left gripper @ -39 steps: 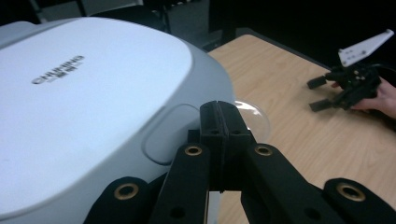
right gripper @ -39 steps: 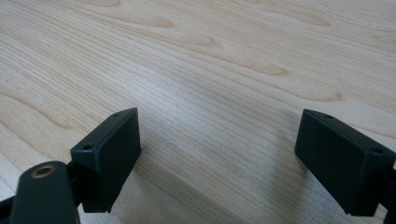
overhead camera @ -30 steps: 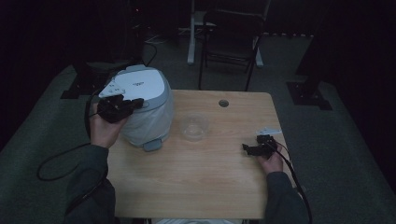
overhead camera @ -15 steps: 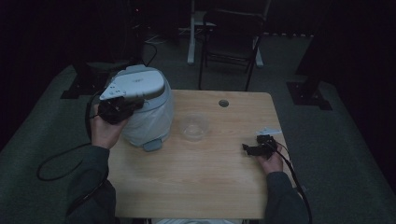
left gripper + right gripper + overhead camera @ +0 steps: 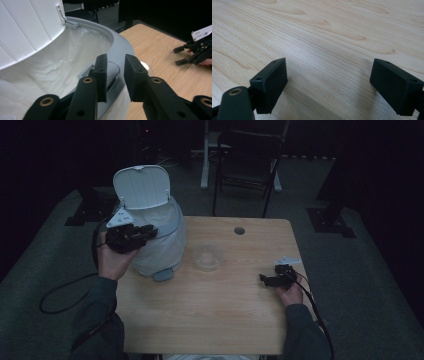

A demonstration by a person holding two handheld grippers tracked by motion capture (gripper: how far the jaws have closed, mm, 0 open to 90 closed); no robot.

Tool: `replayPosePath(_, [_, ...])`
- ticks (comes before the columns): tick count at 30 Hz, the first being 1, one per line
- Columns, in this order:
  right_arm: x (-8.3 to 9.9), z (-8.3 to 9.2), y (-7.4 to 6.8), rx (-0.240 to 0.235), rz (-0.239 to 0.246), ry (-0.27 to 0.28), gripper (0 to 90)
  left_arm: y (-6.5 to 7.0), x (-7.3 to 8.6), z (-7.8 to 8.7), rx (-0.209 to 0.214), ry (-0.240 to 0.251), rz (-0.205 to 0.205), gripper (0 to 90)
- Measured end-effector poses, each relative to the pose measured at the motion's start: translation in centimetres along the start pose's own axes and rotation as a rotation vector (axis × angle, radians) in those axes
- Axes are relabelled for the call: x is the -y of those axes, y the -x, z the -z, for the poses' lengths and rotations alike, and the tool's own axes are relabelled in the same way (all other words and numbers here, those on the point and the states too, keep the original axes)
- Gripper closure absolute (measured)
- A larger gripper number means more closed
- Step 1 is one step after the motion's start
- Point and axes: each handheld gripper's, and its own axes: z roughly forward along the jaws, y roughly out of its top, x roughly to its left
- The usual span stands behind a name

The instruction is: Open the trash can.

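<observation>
The person's left forearm came in from the bottom left of the high view, sleeve dark, the wrist bent upward so that the left hand (image 5: 112,262) was raised with the left tool (image 5: 145,232) pointing to the right. Its jaws had just been opening; in the left gripper view they stood a little apart, with nothing pressed between the pads. The right forearm entered at the bottom right and lay low, the right hand (image 5: 290,295) holding the right tool (image 5: 263,280) pointed left. In the right gripper view its jaws stood wide apart, gripping nothing. A cable trailed from each tool.
</observation>
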Motion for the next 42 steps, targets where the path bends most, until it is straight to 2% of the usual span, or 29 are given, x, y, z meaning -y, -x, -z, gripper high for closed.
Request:
replayPosePath(6, [0.0, 0.0, 0.0, 0.0, 0.001, 0.001, 13.5, 0.5, -0.2, 0.2, 0.014, 0.025, -0.007, 68.1])
replayPosePath(17, [0.0, 0.0, 0.0, 0.0, 0.0, 0.002, 13.5, 1.7, -0.7, -0.8, 0.054, 0.041, -0.026, 63.2])
replayPosePath(35, [0.0, 0.0, 0.0, 0.0, 0.001, 0.001, 13.5, 1.8, -0.3, -1.4, 0.059, 0.028, -0.034, 63.0])
replayPosePath(42, [0.0, 0.0, 0.0, 0.0, 0.001, 0.001, 13.5, 2.4, -0.3, -2.0, 0.066, 0.016, -0.046, 63.0])
